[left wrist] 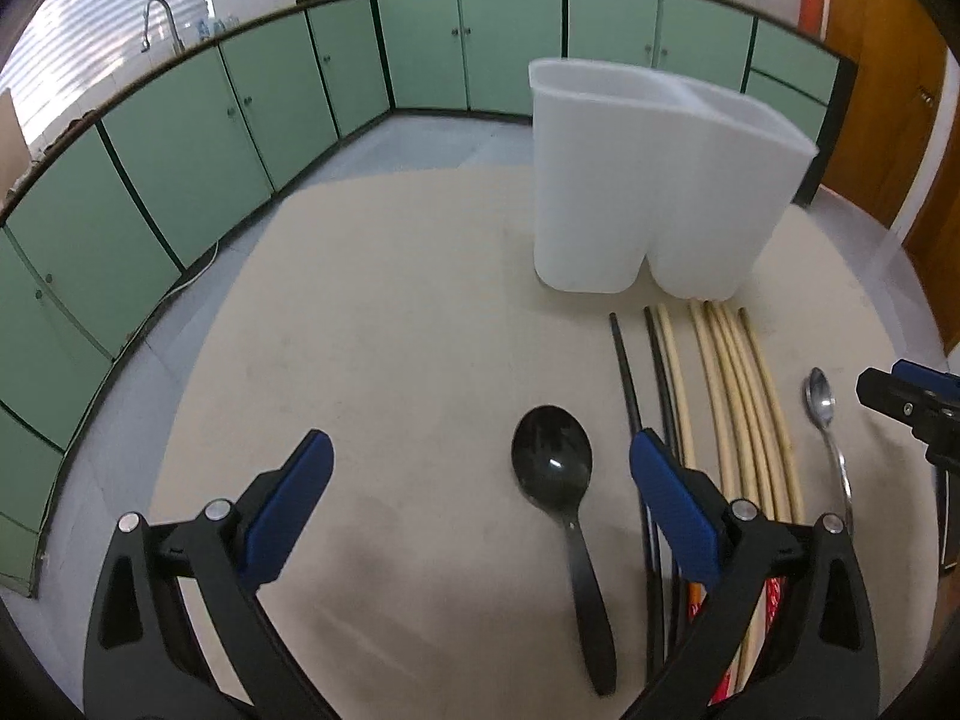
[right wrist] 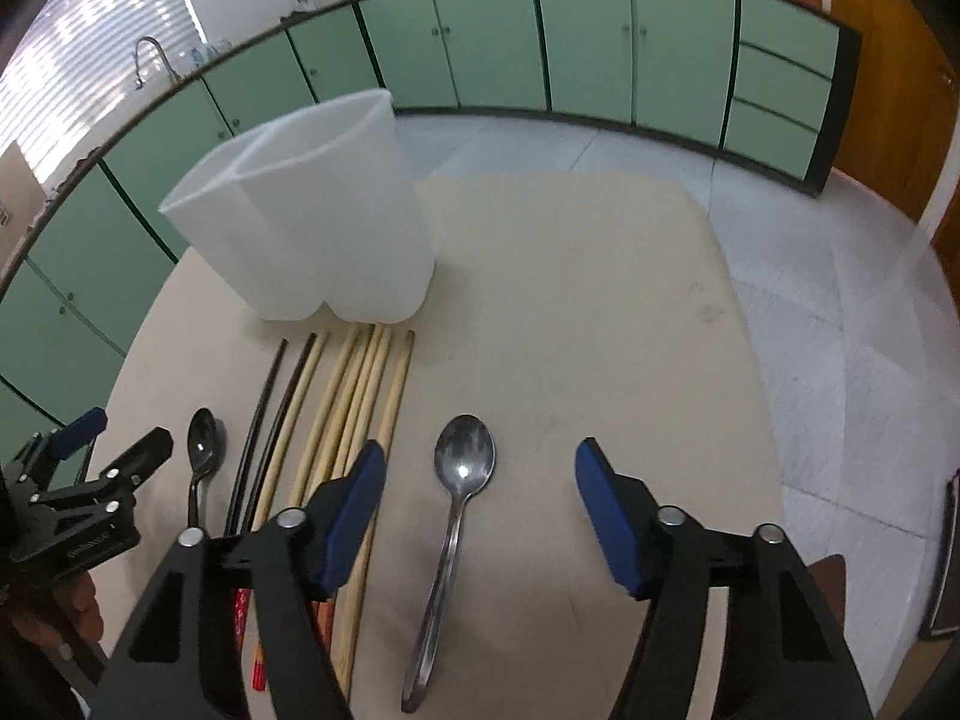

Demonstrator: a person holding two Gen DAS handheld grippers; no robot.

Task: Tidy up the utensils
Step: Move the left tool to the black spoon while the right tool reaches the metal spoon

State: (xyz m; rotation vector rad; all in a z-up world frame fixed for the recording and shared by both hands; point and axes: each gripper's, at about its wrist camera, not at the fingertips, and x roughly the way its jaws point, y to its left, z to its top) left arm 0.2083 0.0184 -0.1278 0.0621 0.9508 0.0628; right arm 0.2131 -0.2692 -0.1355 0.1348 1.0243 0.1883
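Note:
A white two-compartment holder (left wrist: 654,180) stands at the far side of the beige table; it also shows in the right wrist view (right wrist: 306,216). In front of it lie two black chopsticks (left wrist: 627,372) and several wooden chopsticks (left wrist: 738,396), side by side. A black plastic spoon (left wrist: 555,468) lies left of them, between my left gripper's fingers. A metal spoon (right wrist: 462,498) lies right of the chopsticks, between my right gripper's fingers. My left gripper (left wrist: 480,474) is open and empty above the table. My right gripper (right wrist: 480,480) is open and empty.
The beige table (left wrist: 390,330) is round-edged, with grey tiled floor (right wrist: 840,300) beyond. Green cabinets (left wrist: 180,138) line the walls, a wooden door (left wrist: 888,60) is at the right. A dark object (right wrist: 945,558) sits at the table's right edge.

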